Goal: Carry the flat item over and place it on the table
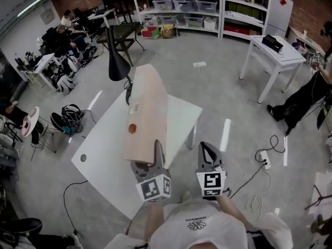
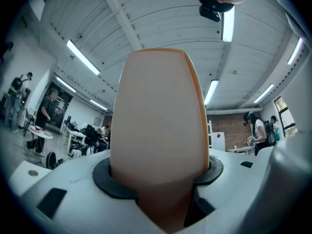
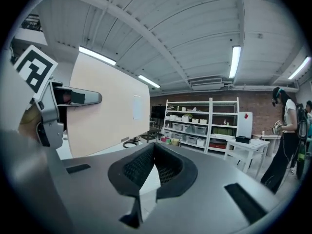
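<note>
The left gripper [image 1: 155,154] is clamped on the near end of the board [image 1: 148,113], its two dark jaws pressing the pale wooden faces from either side. The panel stands on its long edge and reaches away from the person, leaning a little, over the white table [image 1: 104,160]; I cannot tell whether its lower edge touches the top. Just beside it, the right gripper [image 1: 206,148] hangs over the table's near edge with its ribbed pads [image 3: 134,167] meeting at the tips and nothing between them. Past the board's far end stands a black cone lamp [image 1: 118,66], and white shelving [image 1: 179,7] lines the back wall.
</note>
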A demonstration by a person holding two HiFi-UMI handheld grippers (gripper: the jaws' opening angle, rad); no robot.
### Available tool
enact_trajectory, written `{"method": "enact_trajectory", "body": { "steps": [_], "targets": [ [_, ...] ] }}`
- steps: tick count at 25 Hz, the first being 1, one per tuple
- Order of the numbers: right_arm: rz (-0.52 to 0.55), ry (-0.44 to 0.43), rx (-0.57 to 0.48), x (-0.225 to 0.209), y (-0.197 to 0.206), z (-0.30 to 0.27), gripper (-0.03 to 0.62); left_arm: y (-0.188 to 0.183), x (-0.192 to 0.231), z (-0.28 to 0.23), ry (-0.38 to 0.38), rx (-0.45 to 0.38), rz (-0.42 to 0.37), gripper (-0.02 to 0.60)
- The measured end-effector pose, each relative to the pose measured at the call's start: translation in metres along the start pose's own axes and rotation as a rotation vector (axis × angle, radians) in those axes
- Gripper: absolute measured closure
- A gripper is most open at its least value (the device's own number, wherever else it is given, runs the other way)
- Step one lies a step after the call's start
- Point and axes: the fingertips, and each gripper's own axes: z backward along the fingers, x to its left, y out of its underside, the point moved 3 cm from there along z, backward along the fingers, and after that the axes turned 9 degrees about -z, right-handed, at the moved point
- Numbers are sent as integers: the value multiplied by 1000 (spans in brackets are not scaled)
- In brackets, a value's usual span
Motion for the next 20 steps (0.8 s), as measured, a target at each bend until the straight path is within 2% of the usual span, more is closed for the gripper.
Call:
{"method": "enact_trajectory", "body": {
  "steps": [4, 6, 11, 17, 20],
  "targets": [
    [-12, -84, -33, 37, -17, -18, 582, -1, 31, 18, -60, 27, 7, 285],
    [4, -178, -51, 52, -20, -39, 582, 3, 43, 26, -144, 32, 0, 285],
    [39, -390, -65, 90, -27, -77, 582, -1, 74, 43, -378, 45, -126, 285],
    [27, -600, -77, 129, -33, -88, 582, 2, 99, 82, -607, 95, -144, 285],
    [39, -688, -102, 145, -39, -87, 582, 3, 102, 98, -704, 125, -180, 285]
  ]
}}
